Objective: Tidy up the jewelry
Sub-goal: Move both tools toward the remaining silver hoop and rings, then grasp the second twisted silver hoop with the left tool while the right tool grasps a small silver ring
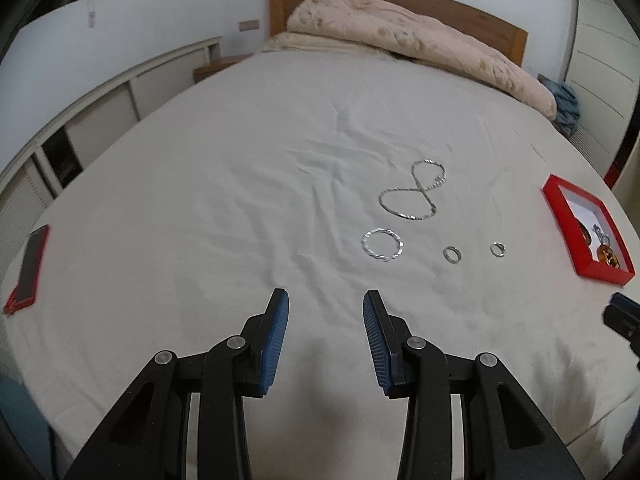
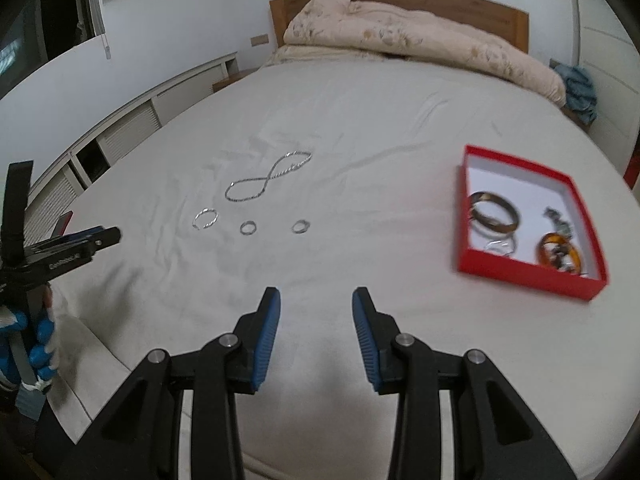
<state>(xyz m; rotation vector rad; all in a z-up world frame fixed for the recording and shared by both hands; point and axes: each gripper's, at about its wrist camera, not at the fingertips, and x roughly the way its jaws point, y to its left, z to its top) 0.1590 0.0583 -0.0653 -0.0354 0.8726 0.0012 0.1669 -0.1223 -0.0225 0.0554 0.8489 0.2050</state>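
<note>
Loose silver jewelry on the bed, waiting to go into the red box

The chain necklace [image 2: 267,178] lies in a figure-eight on the white bed sheet [image 2: 360,128], with a thin bangle [image 2: 205,218] and two small rings [image 2: 248,227] [image 2: 300,226] in a row just nearer; the red box [image 2: 528,270], well apart to the right, already holds a wide bangle [image 2: 495,213] and an amber piece [image 2: 559,255]. The right gripper [image 2: 316,316] and left gripper [image 1: 326,316] both hover near the bed's near edge, fingers spread wide and empty. A sensible pick is probably the rightmost ring, closest to the box: come down steeply, straddle the band, close gently so the soft sheet is not pinched with it, then lift clear before crossing to the box.
</note>
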